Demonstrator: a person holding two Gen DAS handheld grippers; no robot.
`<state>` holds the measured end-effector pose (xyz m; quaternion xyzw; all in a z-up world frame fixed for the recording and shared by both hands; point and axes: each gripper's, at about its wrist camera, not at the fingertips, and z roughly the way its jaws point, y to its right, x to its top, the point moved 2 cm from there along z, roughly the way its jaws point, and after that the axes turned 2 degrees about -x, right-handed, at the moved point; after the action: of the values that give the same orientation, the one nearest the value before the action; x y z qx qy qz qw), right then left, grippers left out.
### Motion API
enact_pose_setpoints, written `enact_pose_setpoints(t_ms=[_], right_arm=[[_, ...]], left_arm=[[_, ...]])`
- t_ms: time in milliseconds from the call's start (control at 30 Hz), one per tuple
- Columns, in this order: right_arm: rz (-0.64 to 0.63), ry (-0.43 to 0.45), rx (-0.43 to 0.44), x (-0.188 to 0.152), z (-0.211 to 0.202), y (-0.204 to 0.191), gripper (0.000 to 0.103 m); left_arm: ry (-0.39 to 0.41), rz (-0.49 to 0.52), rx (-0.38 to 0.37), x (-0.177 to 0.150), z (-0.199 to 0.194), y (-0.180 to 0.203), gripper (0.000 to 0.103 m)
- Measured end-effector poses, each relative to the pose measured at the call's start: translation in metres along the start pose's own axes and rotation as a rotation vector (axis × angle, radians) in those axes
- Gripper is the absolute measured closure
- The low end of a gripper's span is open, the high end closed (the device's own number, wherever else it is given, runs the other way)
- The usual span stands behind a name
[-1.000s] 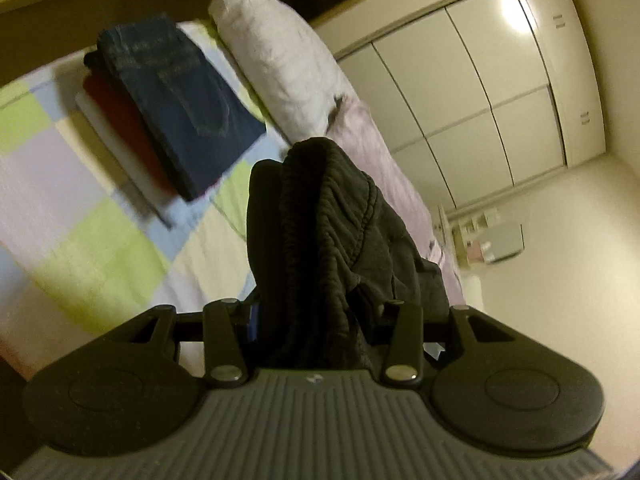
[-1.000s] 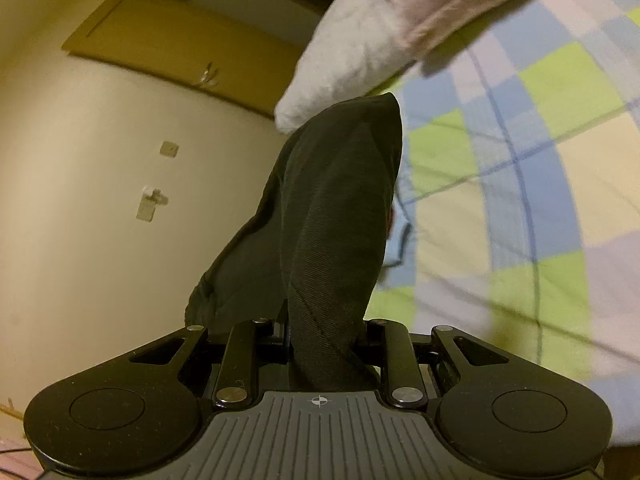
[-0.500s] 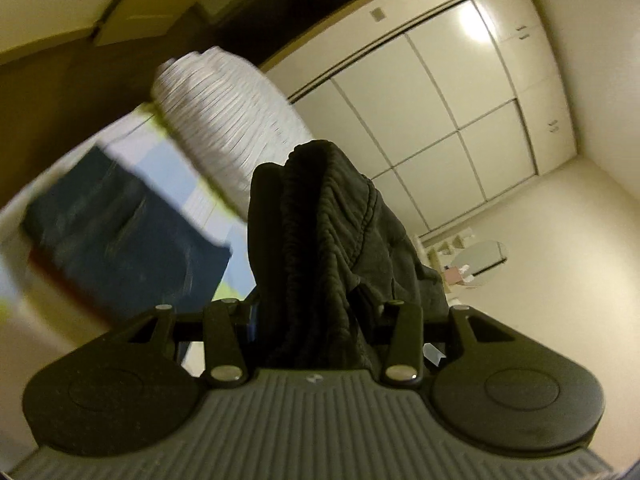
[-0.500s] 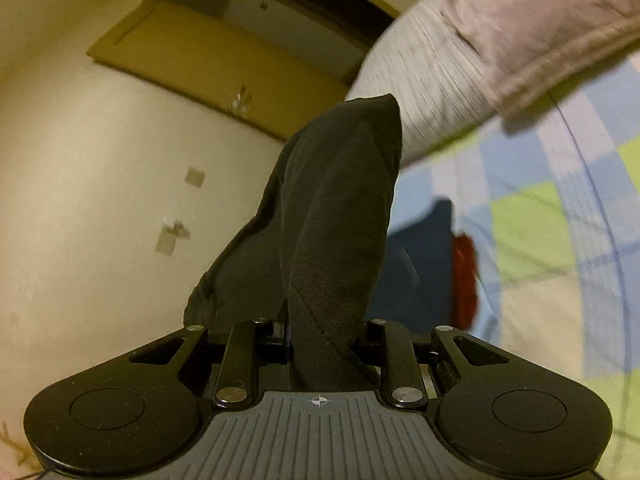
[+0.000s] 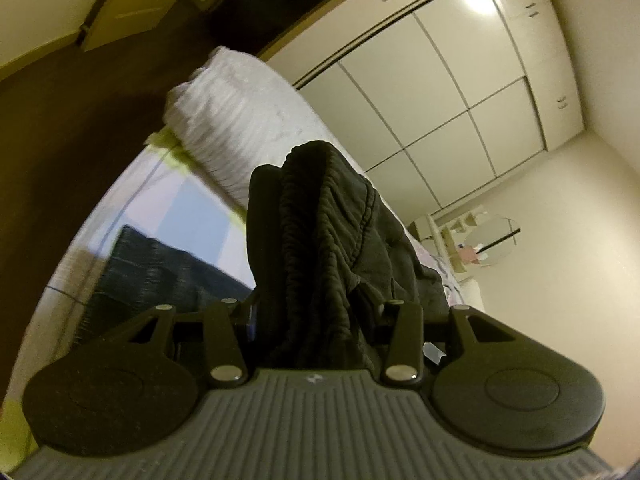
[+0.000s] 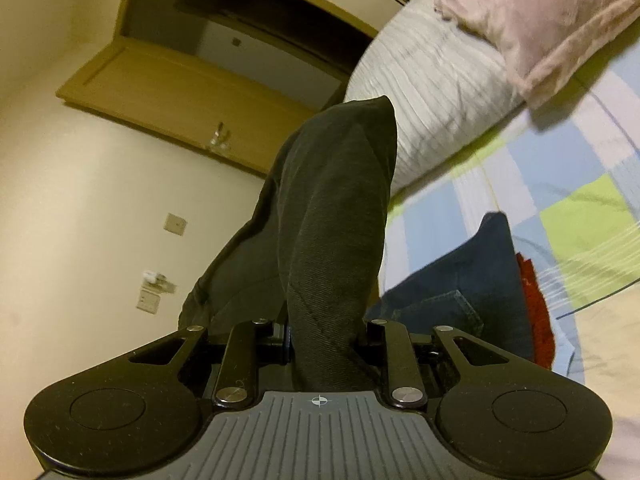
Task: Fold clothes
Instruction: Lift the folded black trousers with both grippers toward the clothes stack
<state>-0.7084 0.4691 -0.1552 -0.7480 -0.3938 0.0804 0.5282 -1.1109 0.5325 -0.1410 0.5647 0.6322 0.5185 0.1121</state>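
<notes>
Checked pastel bedspread point(image 6: 576, 216) slides under both cameras now, and the folded jeans stack point(image 6: 460, 296) has swung from far corner to right beneath. Left gripper point(image 5: 316, 320) and right gripper point(image 6: 324, 336) each stay clenched on the black bunched garment point(image 5: 320, 232), carried aloft — likely heading onto that pile.

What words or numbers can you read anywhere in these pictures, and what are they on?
None: no words or numbers can be read in either view.
The small white marks on the left gripper body and the right gripper body are symbols, not letters.
The wall plates look blank.
The items on the far shelf are too small and blurred to read.
The black garment and folded jeans show no label.
</notes>
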Motion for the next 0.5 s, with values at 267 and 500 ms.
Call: enact_pose_setpoints(t_ms=[267,500], right_arm=[[0.033,-0.04,-0.066,-0.018,0.053,0.044,0.08],[0.057,-0.06,-0.12,-0.016,0.081,0.069,0.08]], left_arm=[[-0.046,-0.028,0.037,-0.002,0.036,-0.069,0.063],[-0.082,-0.058,0.06,0.0,0.067,-0.105,0.063]])
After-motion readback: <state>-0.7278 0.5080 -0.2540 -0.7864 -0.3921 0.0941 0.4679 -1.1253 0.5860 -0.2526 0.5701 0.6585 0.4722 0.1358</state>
